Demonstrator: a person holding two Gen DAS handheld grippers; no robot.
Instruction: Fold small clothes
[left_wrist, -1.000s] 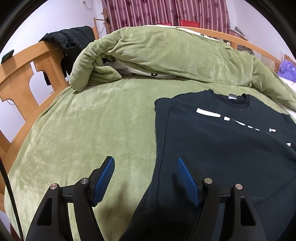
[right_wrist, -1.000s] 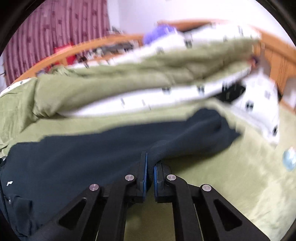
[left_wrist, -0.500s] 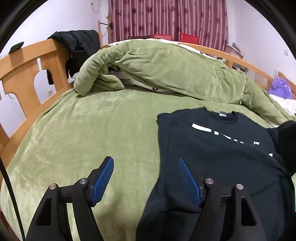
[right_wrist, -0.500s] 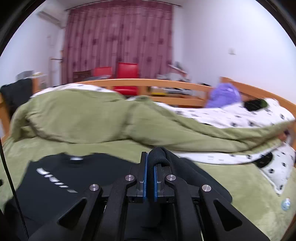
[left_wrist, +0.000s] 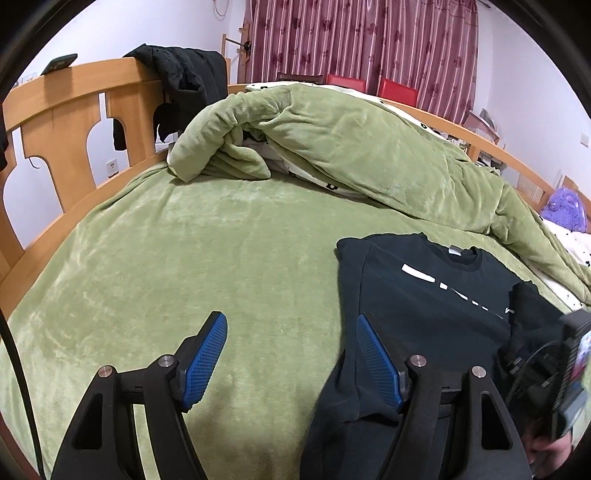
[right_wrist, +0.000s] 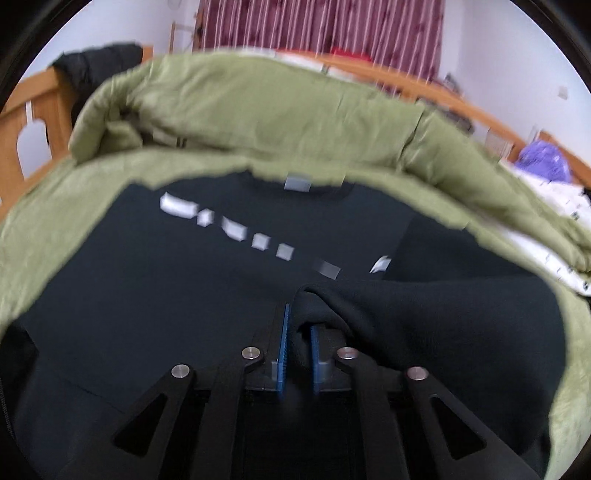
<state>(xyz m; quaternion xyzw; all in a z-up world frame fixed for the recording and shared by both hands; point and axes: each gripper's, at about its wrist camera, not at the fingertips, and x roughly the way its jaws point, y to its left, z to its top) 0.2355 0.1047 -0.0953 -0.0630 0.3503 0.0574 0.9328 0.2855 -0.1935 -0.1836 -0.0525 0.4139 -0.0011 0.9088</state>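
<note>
Two jaws of right gripper (right_wrist: 297, 334) just parting, black shirt (right_wrist: 155, 295) sleeve fold between, left gripper (left_wrist: 291, 354) released beside shirt's edge

I see open green bedspread (left_wrist: 192, 258) across the left and centre of the frame; the heaped quilt (left_wrist: 351, 147) blocks the top, the wooden bed rail (left_wrist: 74, 110) the upper left.

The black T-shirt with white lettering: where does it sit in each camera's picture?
Left wrist view: black T-shirt with white lettering lies lower right on the green plush bedspread.
Right wrist view: it fills the centre and bottom, one fold between the jaws.
Shared landmark: the bunched green duvet behind the collar.
</note>
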